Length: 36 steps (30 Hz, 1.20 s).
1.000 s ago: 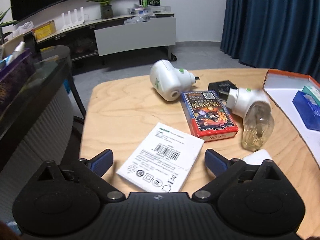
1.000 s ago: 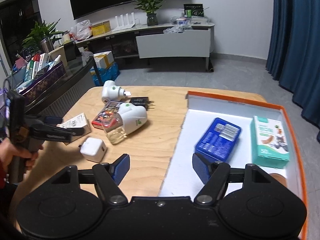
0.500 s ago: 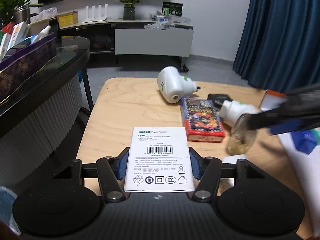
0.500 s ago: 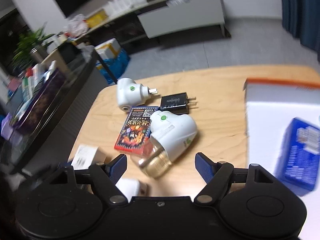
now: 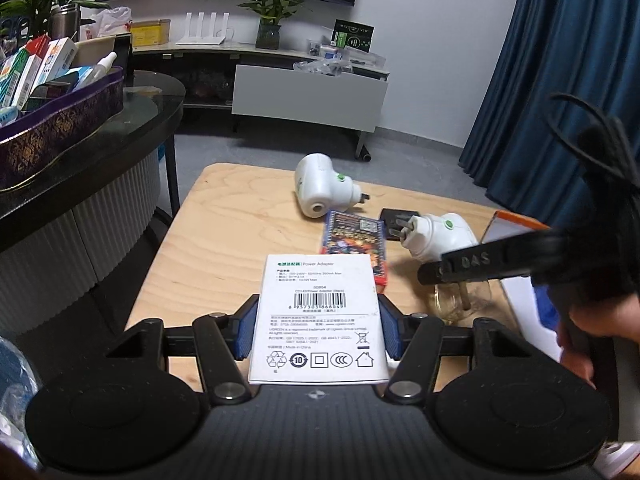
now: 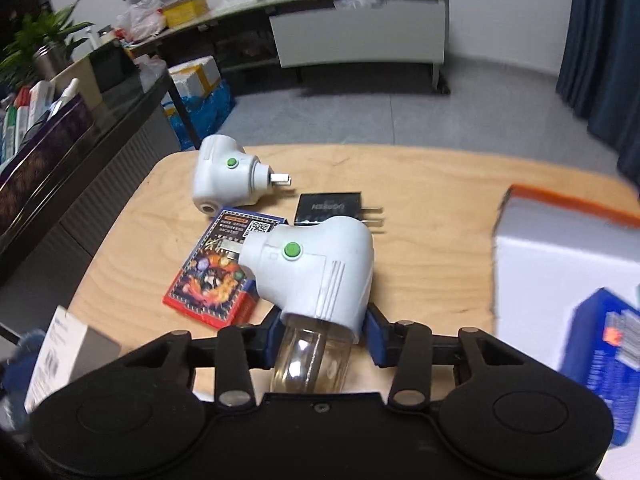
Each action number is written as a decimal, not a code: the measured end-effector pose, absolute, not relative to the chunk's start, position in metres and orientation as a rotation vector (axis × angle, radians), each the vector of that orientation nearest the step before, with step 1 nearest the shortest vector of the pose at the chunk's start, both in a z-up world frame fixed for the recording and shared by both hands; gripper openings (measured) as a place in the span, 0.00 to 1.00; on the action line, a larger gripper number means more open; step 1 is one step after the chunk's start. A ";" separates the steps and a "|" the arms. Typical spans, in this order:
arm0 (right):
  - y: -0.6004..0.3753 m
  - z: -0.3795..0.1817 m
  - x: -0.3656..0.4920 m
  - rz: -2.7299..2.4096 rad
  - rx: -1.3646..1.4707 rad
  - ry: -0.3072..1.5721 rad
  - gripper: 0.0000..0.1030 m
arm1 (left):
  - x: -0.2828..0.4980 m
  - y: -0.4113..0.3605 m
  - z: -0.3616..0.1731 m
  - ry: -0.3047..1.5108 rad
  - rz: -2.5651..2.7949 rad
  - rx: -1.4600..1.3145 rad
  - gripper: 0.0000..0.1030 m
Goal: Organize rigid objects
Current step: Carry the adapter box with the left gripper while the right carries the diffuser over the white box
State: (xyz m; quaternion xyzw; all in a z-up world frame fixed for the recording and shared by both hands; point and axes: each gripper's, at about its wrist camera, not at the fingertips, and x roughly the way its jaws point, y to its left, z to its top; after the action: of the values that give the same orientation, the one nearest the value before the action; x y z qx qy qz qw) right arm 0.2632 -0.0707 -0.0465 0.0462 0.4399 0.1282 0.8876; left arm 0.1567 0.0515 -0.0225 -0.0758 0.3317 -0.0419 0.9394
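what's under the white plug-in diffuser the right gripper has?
The white plug-in diffuser is clamped in the right gripper, whose fingers have just closed. Its plug end overlaps the playing-card box; its clear bottle hangs toward the camera. Whether it touches the wooden table is hidden.

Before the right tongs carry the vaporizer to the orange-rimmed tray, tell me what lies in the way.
Nothing visible does. The right tongs have just closed on the vaporizer, and only bare table lies between it and the tray. The black charger and card box sit off that path.
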 end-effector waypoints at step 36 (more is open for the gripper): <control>-0.319 0.020 0.111 -0.076 0.221 0.625 0.50 | 0.150 -0.158 0.022 0.641 -0.388 -0.074 0.58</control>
State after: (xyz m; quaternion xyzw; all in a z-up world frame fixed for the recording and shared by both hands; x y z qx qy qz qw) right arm 0.1105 -0.3190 0.0198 0.1084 0.3070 -0.0372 0.9448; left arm 0.1497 -0.1584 0.0221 -0.0360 0.3130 -0.1892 0.9300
